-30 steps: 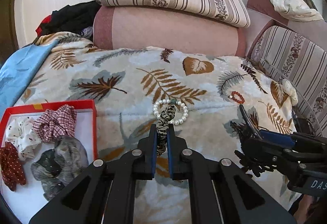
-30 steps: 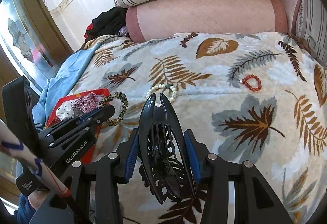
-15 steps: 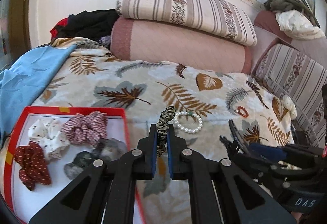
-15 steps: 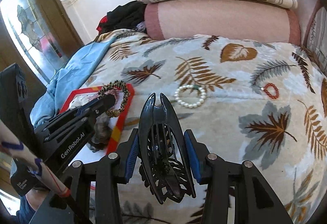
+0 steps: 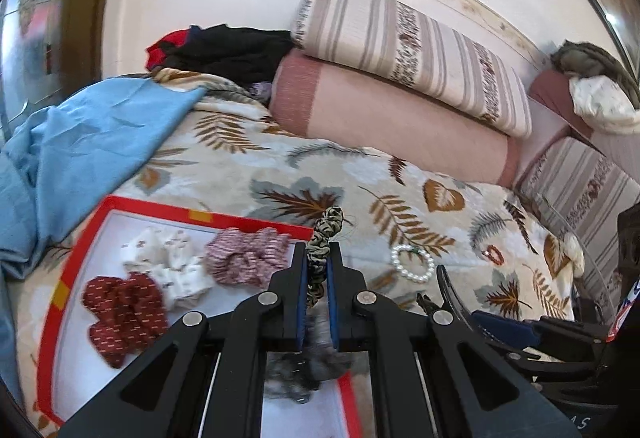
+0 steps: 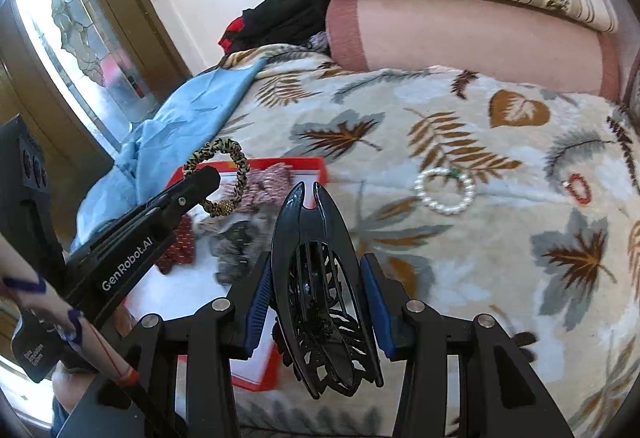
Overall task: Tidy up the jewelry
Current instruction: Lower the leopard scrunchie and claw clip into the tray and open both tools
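Left gripper [image 5: 316, 270] is clamped on a leopard-print scrunchie [image 5: 324, 242], held above the right edge of the red-rimmed tray [image 5: 96, 222]. Right gripper [image 6: 316, 278] is closed on a black hair claw clip [image 6: 320, 278]. A pearl bracelet [image 6: 445, 190] and red bead bracelet [image 6: 578, 189] lie on the leaf-print blanket [image 6: 460, 270]
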Action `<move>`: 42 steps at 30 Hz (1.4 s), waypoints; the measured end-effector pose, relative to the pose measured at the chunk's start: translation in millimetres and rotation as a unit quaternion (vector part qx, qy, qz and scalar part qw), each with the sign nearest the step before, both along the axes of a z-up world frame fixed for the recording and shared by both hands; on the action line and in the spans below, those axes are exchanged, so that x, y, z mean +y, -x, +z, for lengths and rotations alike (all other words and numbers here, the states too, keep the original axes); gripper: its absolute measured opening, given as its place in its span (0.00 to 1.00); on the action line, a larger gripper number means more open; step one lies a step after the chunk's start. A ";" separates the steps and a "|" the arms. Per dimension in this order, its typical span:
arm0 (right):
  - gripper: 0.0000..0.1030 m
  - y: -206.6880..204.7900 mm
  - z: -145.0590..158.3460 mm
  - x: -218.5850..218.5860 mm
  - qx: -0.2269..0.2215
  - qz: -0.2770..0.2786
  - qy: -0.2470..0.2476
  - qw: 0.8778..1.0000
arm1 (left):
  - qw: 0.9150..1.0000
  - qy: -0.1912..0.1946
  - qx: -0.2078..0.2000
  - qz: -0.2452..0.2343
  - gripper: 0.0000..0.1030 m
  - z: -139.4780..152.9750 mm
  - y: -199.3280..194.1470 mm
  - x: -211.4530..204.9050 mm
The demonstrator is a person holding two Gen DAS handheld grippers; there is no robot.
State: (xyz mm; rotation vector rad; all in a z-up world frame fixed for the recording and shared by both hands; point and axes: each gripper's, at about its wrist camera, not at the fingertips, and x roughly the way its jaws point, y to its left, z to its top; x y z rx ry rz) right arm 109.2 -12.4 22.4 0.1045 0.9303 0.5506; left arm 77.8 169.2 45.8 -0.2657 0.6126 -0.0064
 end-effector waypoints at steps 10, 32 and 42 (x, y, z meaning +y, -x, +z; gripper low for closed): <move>0.47 5.7 -18.8 51.0 0.047 0.051 -0.050 0.996 | 0.997 -0.008 0.021 0.070 0.08 -8.1 43.2 61.3; 0.47 -6.9 -85.6 86.7 0.126 0.058 -0.128 0.982 | 0.989 -0.002 0.107 0.103 0.08 -58.1 33.9 98.0; 0.47 -13.3 -86.4 87.1 0.114 0.055 -0.115 0.985 | 0.986 -0.013 0.127 0.107 0.08 -66.6 25.6 94.2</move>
